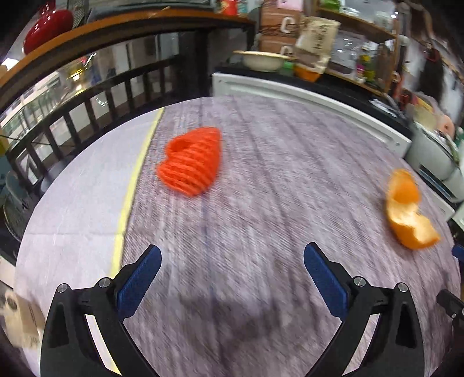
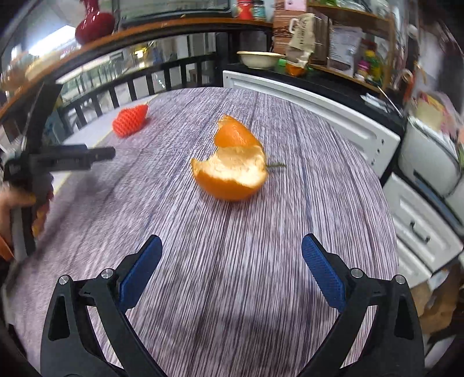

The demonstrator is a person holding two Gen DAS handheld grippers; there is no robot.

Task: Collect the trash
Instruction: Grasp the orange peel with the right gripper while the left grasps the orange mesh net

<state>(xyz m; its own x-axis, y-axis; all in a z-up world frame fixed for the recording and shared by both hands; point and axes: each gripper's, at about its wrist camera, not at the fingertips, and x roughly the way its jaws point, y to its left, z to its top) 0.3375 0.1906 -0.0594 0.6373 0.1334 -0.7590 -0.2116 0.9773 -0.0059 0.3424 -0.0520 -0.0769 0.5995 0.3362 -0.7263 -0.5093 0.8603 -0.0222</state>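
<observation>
An orange foam fruit net lies on the grey striped tablecloth, ahead of my left gripper, which is open and empty above the table. An orange peel lies at the right. In the right wrist view the peel lies straight ahead of my right gripper, which is open and empty. The net shows far left there. The left gripper's body shows at the left edge, held by a hand.
A white cabinet borders the table's far right edge. A black railing runs behind the table on the left. Shelves hold a cream bowl, a red vase and jars. A yellow line crosses the cloth at left.
</observation>
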